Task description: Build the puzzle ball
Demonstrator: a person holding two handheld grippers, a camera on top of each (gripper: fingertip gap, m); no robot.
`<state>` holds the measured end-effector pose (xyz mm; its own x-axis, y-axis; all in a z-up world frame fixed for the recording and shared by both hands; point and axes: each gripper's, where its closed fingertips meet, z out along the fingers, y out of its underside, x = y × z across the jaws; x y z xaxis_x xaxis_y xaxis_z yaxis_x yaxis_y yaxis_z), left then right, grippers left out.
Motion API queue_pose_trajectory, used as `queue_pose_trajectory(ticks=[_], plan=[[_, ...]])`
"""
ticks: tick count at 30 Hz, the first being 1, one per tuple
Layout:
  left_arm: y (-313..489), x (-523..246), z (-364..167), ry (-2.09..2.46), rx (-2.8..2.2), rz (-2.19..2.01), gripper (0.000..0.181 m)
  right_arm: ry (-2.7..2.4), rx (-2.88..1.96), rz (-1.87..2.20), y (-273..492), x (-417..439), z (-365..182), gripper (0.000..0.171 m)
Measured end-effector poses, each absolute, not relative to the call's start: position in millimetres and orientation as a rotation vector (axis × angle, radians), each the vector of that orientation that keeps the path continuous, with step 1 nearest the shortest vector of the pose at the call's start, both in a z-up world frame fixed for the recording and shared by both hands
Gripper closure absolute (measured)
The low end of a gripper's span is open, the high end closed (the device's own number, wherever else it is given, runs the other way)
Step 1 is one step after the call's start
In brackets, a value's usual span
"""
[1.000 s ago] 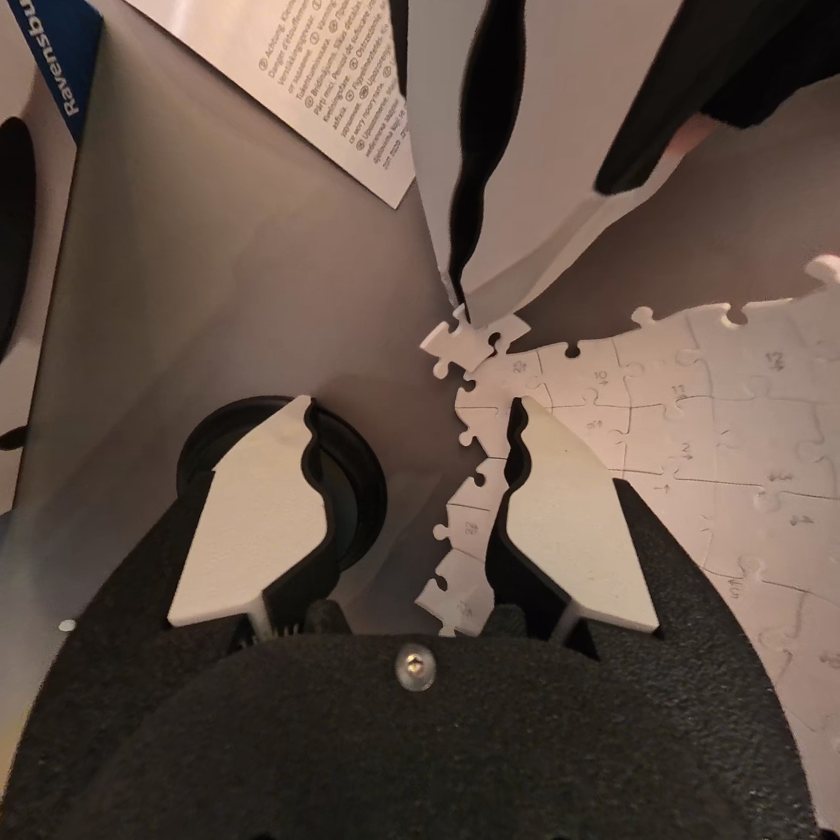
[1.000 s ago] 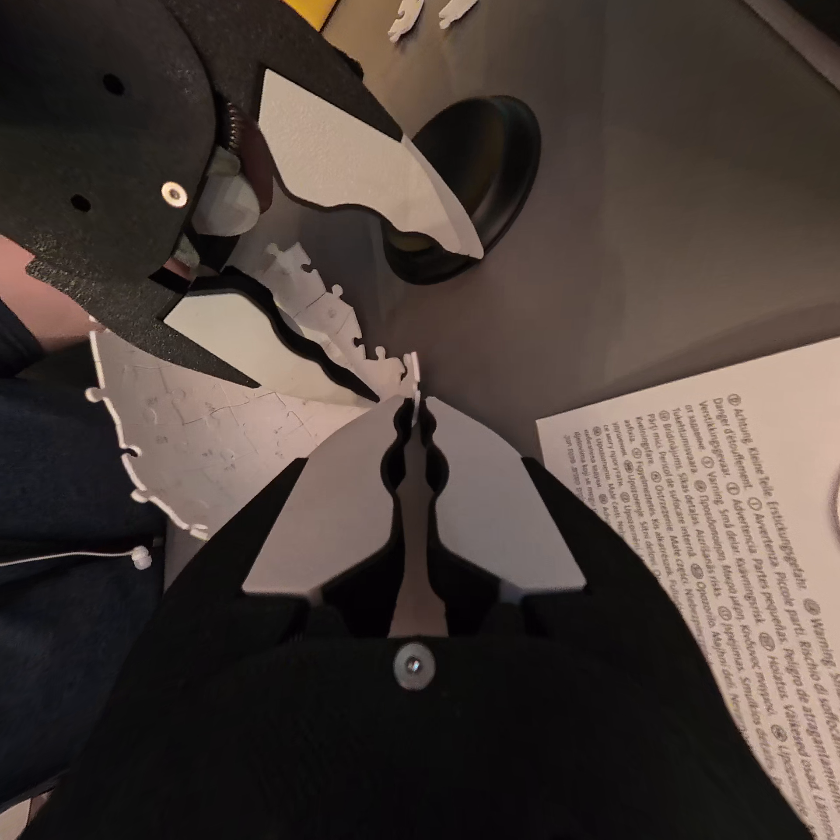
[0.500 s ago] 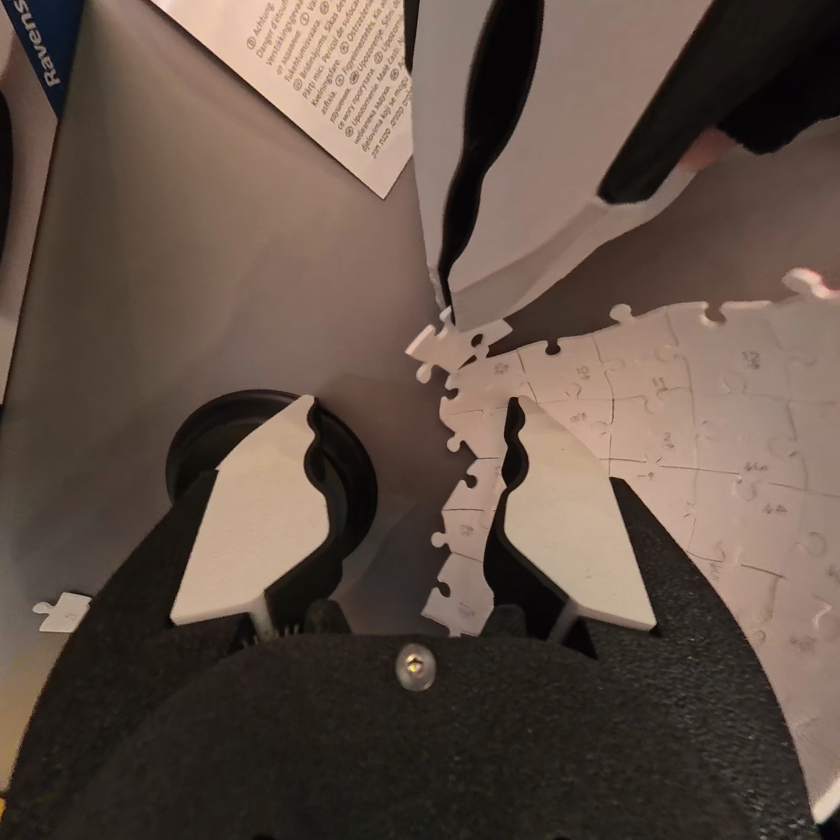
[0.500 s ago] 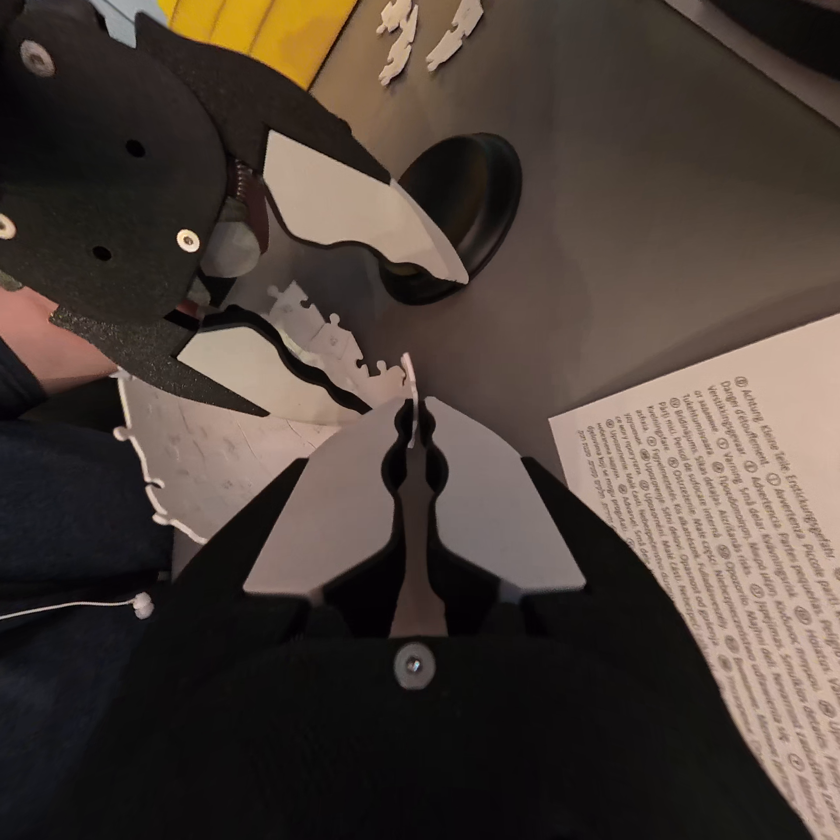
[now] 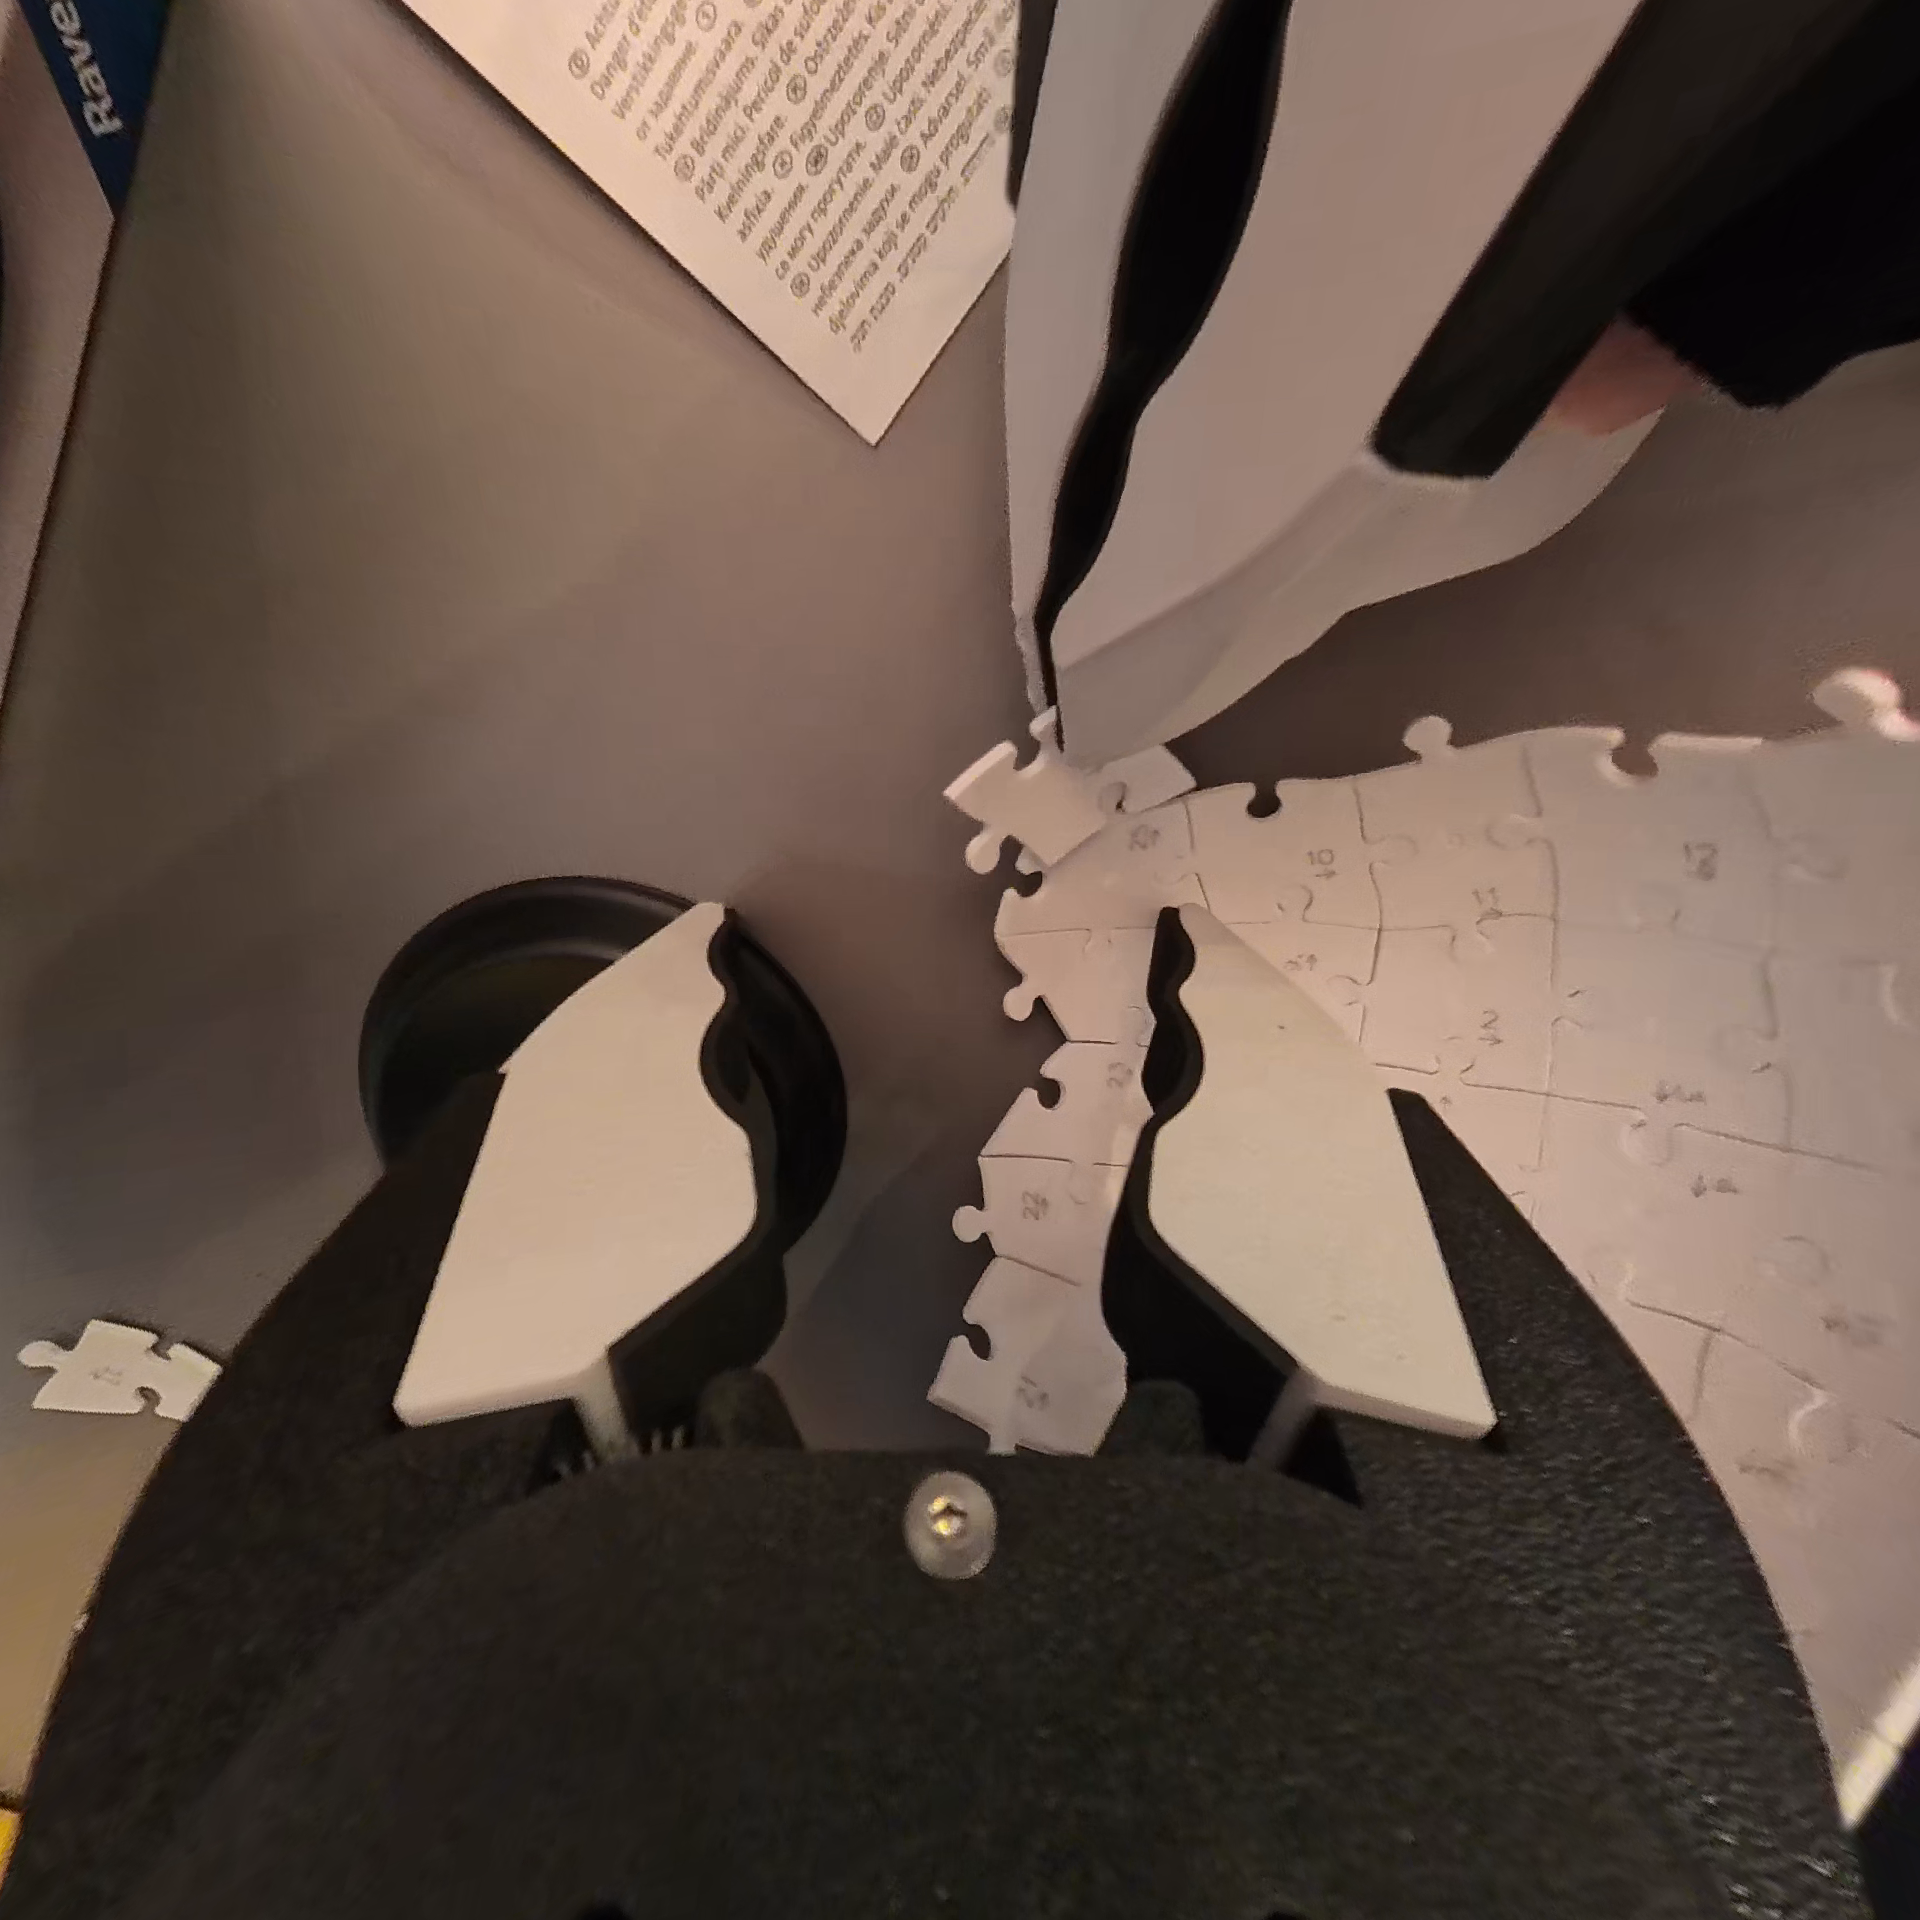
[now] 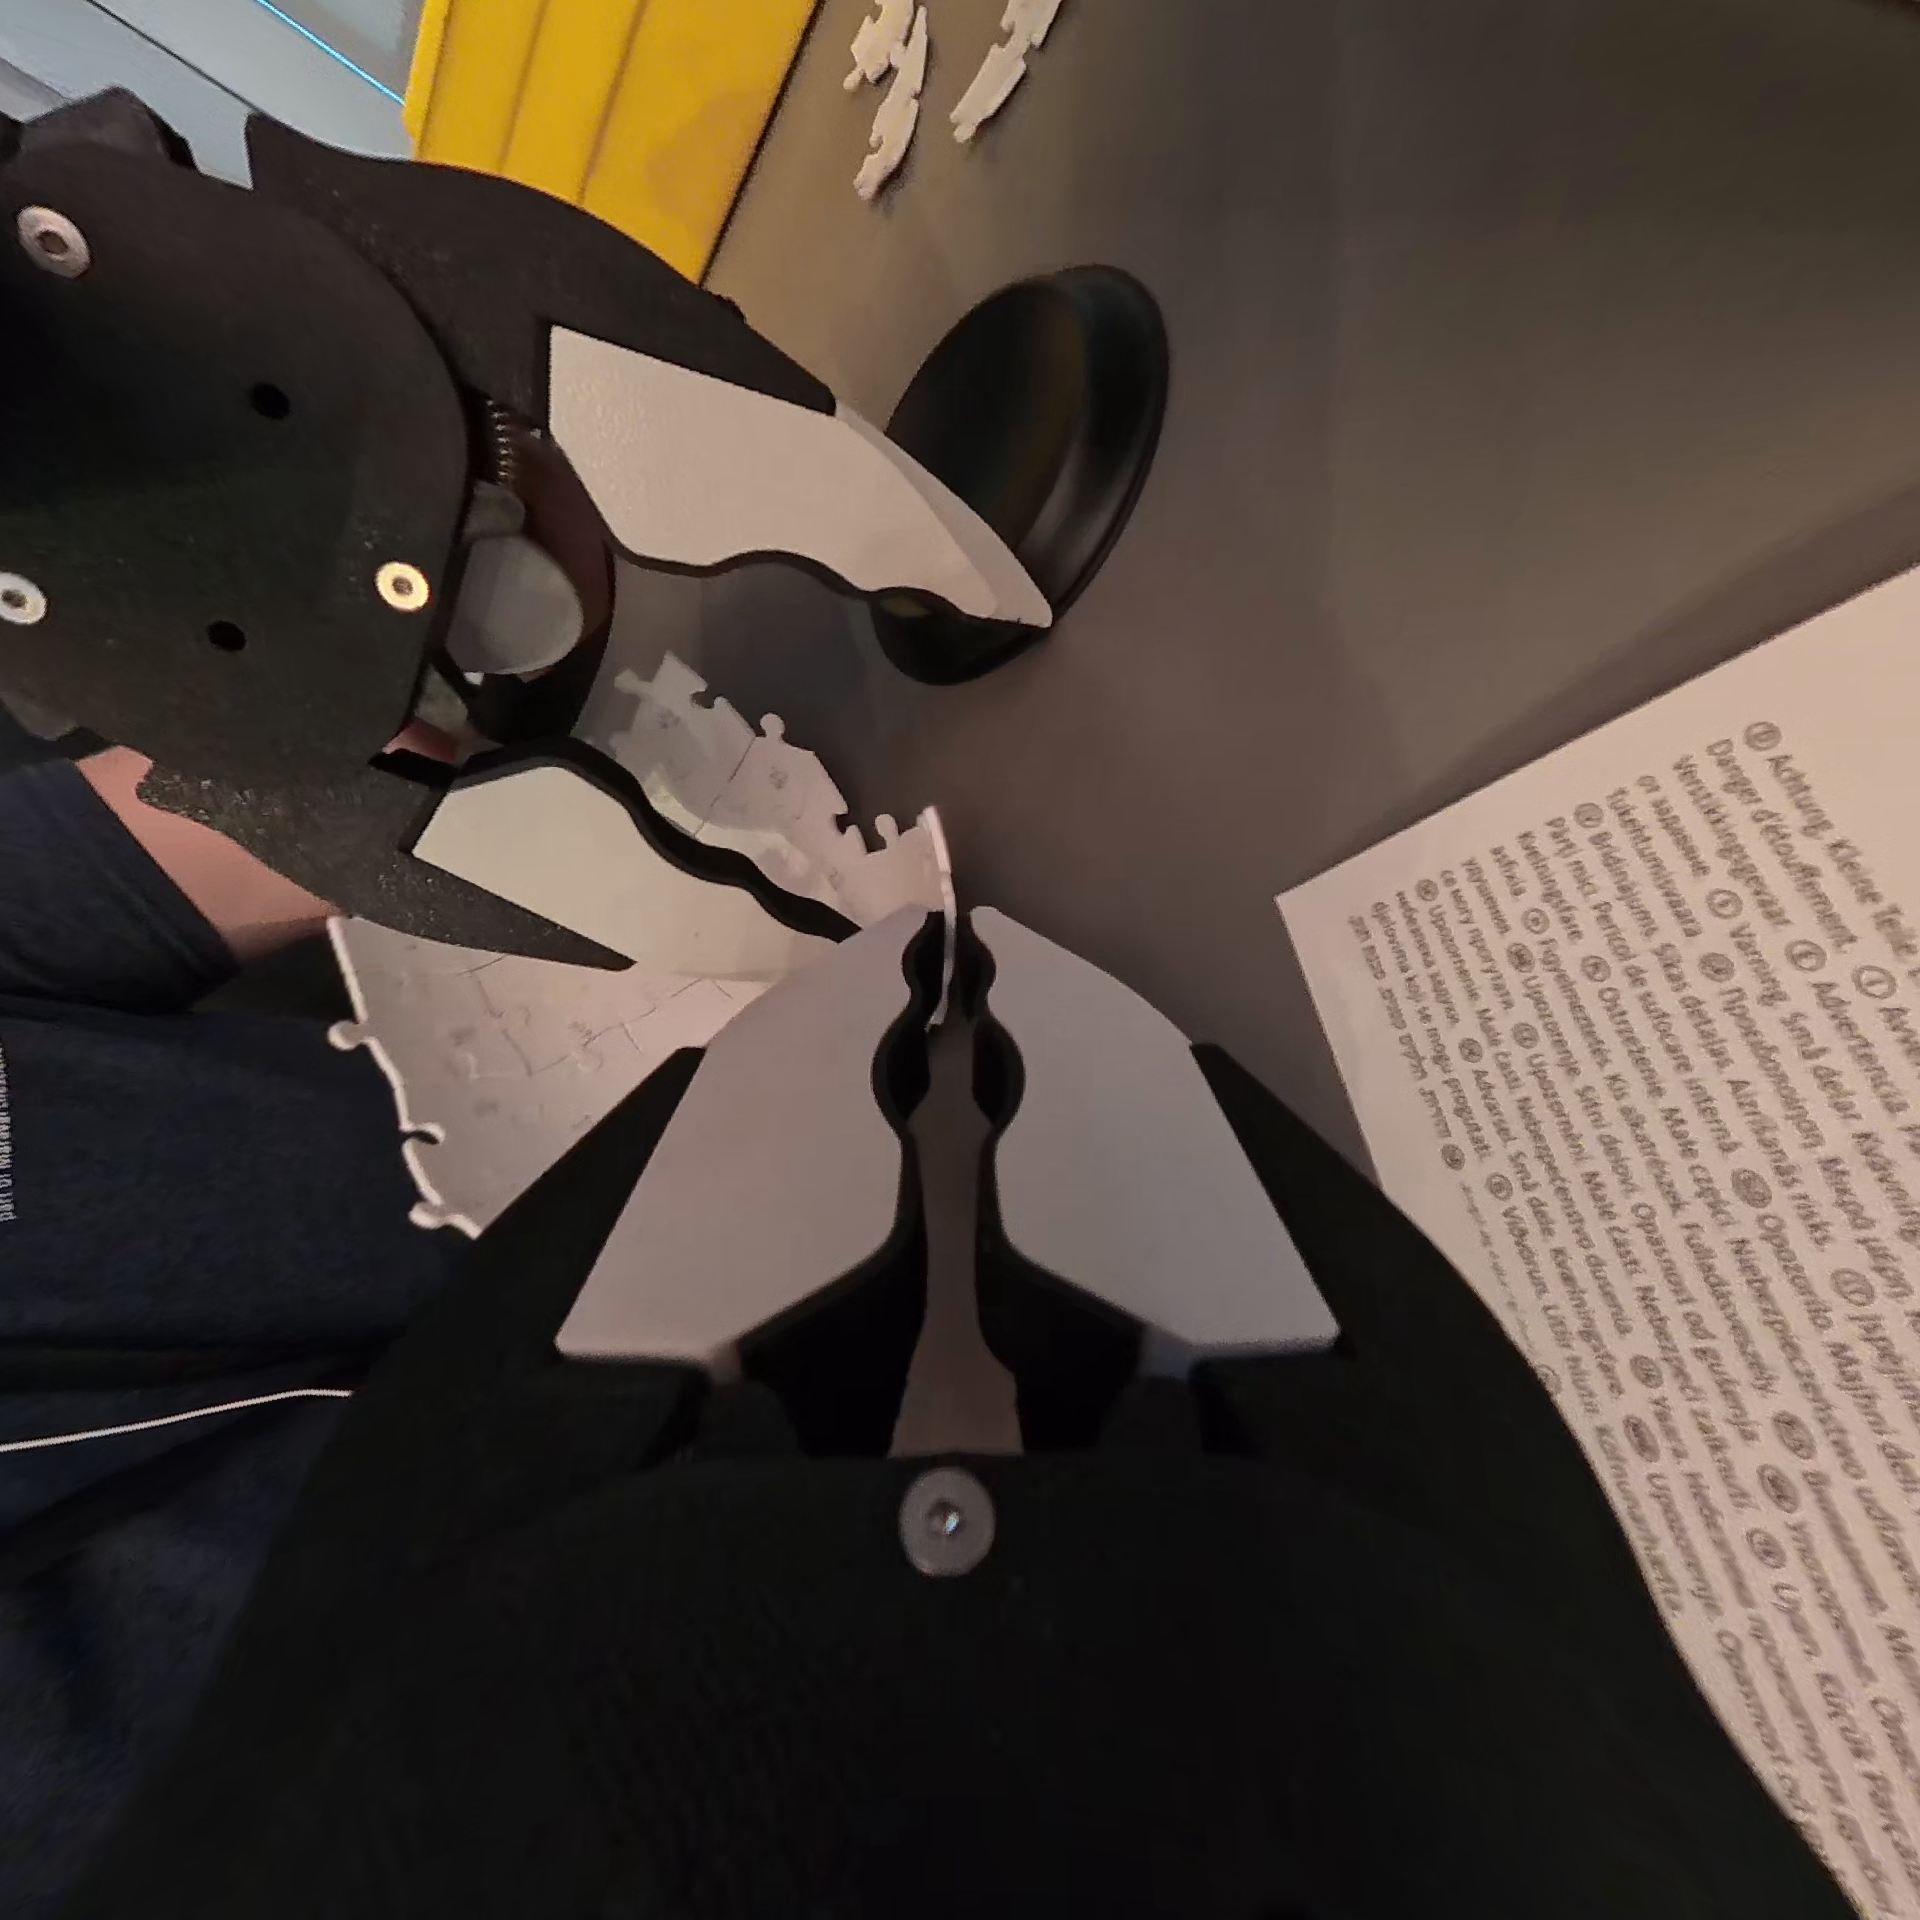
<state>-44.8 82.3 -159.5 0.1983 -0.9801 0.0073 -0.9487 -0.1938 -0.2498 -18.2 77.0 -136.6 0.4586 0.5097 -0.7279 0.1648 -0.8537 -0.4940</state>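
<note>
From the left wrist view, the left gripper (image 5: 940, 914) stands wide open, with the curved white shell of joined puzzle pieces (image 5: 1558, 997) between its fingers: the right-hand finger (image 5: 1278, 1143) lies against the shell's inner face, the other finger hangs clear over a round black stand (image 5: 436, 1018) on the grey tabletop (image 5: 416, 623). It steadies the shell; it does not pinch it. Opposite, the right gripper (image 5: 1044, 665) comes down from above with a single white puzzle piece (image 5: 1023, 795) nipped at its very tip, the piece touching the shell's top corner. A loose white piece (image 5: 104, 1377) lies at the far left, and a printed white leaflet (image 5: 790, 177) lies beyond.

From the right wrist view, the right gripper (image 6: 945, 925) is closed hard on that thin piece (image 6: 940, 883), seen edge-on, right beside the shell's toothed rim (image 6: 769, 810). More loose pieces (image 6: 935, 62) lie near a yellow box (image 6: 582, 104).

The step in hand looks like seating this piece at the shell's corner. I judge the next move needs its tabs lined up with the rim's notches, then a gentle press while the left gripper braces the shell.
</note>
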Motion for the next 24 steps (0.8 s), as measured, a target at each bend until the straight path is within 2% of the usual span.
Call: queue_pose_trajectory(ticks=[16, 24], plan=[[80.7, -42.9, -159.3, 1.828, -2.292, -0.263, 0.106, -0.548, -2.321, 1.194, 72.0, -8.3, -130.7, 0.168], [76.6, -43.5, -159.2, 1.801, -2.309, -0.258, 0.106, -0.448, -2.284, 1.267, 72.0, -14.3, -122.8, 0.168]])
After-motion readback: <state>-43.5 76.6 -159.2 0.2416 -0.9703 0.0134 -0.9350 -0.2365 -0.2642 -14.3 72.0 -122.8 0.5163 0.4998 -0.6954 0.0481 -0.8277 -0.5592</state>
